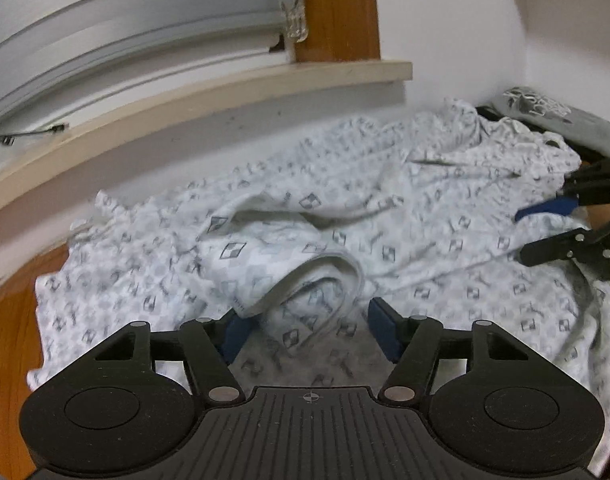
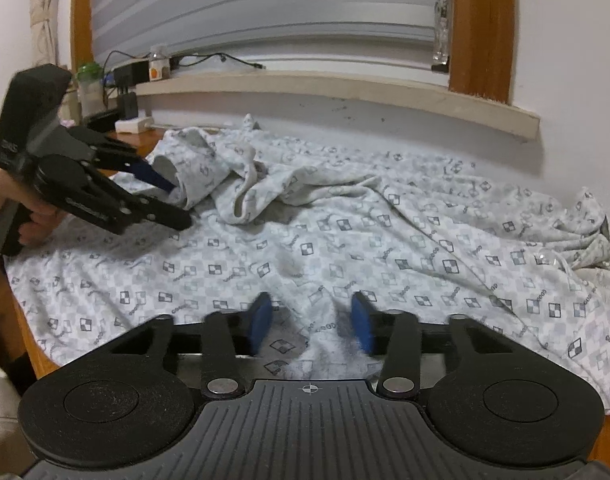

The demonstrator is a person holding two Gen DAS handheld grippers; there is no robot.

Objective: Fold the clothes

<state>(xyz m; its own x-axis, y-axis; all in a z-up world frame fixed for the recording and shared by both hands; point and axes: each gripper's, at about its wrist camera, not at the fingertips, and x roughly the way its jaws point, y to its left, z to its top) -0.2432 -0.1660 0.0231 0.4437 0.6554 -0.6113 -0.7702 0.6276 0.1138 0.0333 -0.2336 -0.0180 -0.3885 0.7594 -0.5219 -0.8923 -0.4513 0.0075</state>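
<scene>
Blue-padded left gripper (image 1: 309,330) stood agape over a rolled sleeve cuff (image 1: 321,280), grasping nothing. Right gripper (image 2: 311,322) likewise spread, empty, above flat cloth. Patterned garment (image 2: 345,240) lay rumpled across the wooden table (image 1: 5,352); its far edges were cut off, and motion blur obscured the print.

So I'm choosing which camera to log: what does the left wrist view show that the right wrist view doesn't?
Only the left wrist view shows the grey printed garment by the wall. Only the right wrist view shows the cluttered sill end with bottle and chargers, and the hand holding the left gripper. Both show the patterned garment spread out, the window sill, and both grippers open, including the right gripper.
</scene>
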